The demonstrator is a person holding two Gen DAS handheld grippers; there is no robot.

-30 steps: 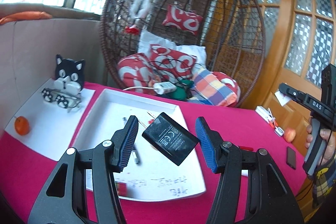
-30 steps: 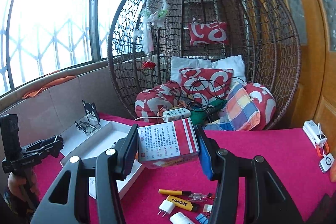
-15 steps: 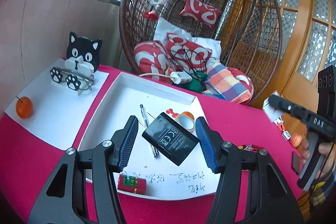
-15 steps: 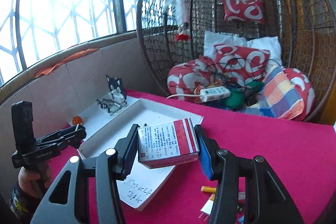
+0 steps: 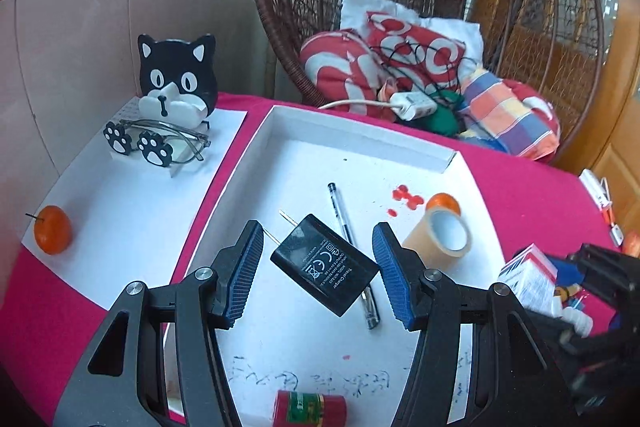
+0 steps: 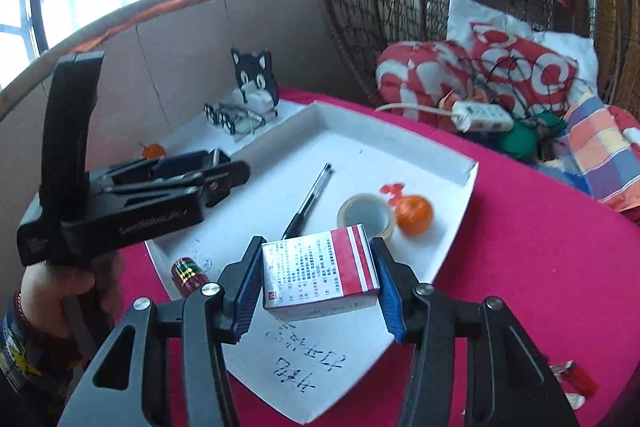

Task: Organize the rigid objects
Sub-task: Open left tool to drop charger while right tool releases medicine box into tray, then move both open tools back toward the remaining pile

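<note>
My left gripper (image 5: 319, 259) is shut on a black charger (image 5: 324, 265), held slantwise with its prongs pointing up-left. It hangs over the white tray (image 5: 360, 131). In the tray lie a pen (image 5: 348, 235), a tape roll (image 5: 440, 239), an orange ball (image 5: 442, 203) and a red cylinder (image 5: 310, 407). My right gripper (image 6: 319, 267) is shut on a red and white box (image 6: 320, 275) above the tray's (image 6: 392, 135) near corner. The right wrist view has the left gripper (image 6: 224, 167) at the left, over the tray's left side, in a person's hand.
A cat-shaped holder (image 5: 176, 83) with glasses (image 5: 172, 143) and a small orange (image 5: 52, 229) sit on a white sheet left of the tray. Behind the red table hangs a wicker chair (image 5: 520, 39) with cushions and a power strip (image 5: 412, 105). A lighter (image 6: 576, 379) lies at the table's right.
Both grippers have come down and forward over the tray, which now fills much more of each view. The right gripper has swung left. Both grips are unchanged.
</note>
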